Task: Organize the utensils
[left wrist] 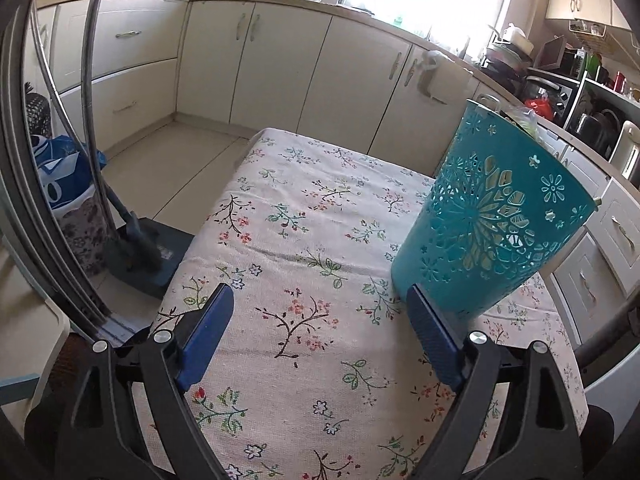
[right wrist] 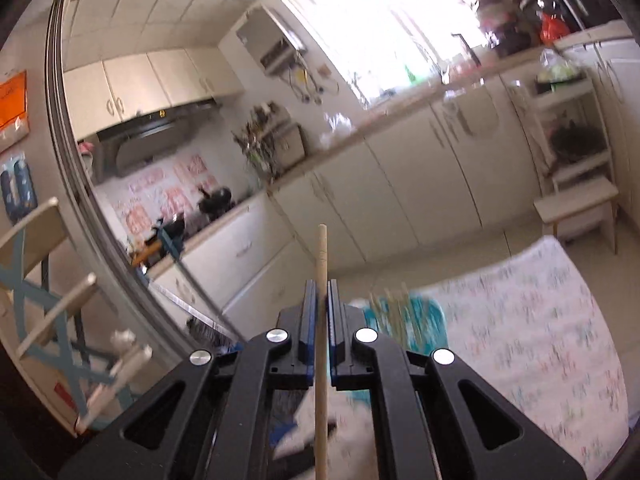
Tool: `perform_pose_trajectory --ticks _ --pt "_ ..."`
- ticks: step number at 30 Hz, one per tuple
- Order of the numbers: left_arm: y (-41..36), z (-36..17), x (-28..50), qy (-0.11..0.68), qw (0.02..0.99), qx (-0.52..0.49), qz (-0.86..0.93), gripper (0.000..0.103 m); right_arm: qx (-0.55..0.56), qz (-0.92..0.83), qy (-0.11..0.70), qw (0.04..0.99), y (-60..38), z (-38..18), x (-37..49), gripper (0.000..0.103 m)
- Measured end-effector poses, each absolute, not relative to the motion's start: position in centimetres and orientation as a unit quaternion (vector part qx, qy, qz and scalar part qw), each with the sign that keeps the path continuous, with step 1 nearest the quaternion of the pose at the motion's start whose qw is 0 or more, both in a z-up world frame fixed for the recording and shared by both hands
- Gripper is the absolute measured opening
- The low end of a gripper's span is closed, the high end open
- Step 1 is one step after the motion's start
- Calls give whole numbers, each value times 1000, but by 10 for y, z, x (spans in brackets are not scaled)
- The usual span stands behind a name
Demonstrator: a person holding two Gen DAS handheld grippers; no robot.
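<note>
A teal plastic utensil holder [left wrist: 492,216] with cut-out flower patterns stands on the floral tablecloth [left wrist: 304,264], right of centre in the left wrist view. My left gripper [left wrist: 320,340] is open and empty, low over the cloth, its right finger [left wrist: 434,344] close beside the holder's base. My right gripper [right wrist: 321,316] is shut on a wooden chopstick [right wrist: 321,320] that stands upright between the pads, its tip above them. In the blurred right wrist view the teal holder [right wrist: 416,324] sits just below and right of the fingers, with several light sticks in it.
The table's far and left edges drop to a tiled floor [left wrist: 168,168]. Cream kitchen cabinets [left wrist: 280,64] line the walls. A blue mop base [left wrist: 144,256] and bags lie left of the table. A wooden chair [right wrist: 52,292] stands at the left in the right wrist view.
</note>
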State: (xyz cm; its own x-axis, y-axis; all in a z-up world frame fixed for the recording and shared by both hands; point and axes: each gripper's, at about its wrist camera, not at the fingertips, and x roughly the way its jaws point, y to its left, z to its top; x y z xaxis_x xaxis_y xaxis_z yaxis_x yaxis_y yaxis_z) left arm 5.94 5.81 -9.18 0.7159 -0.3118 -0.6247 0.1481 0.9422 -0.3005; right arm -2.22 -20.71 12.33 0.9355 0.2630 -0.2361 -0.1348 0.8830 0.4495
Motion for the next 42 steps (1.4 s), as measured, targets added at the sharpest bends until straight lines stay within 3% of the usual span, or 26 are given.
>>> perform_pose_trajectory --ticks 9,31,36,40,42 --pt "60 -94 61 357 916 -127 -135 84 179 7 143 973 -196 111 62 6" --pt "61 -97 63 361 912 -137 -139 84 107 8 193 975 -171 89 60 7" --pt "62 -97 63 361 912 -140 -135 84 107 19 185 977 -174 91 11 22" --pt "59 -97 62 363 914 -132 -126 84 85 7 191 978 -173 81 -41 44" --pt "57 -96 62 364 915 -123 -118 86 70 -1 212 975 -174 66 -65 45"
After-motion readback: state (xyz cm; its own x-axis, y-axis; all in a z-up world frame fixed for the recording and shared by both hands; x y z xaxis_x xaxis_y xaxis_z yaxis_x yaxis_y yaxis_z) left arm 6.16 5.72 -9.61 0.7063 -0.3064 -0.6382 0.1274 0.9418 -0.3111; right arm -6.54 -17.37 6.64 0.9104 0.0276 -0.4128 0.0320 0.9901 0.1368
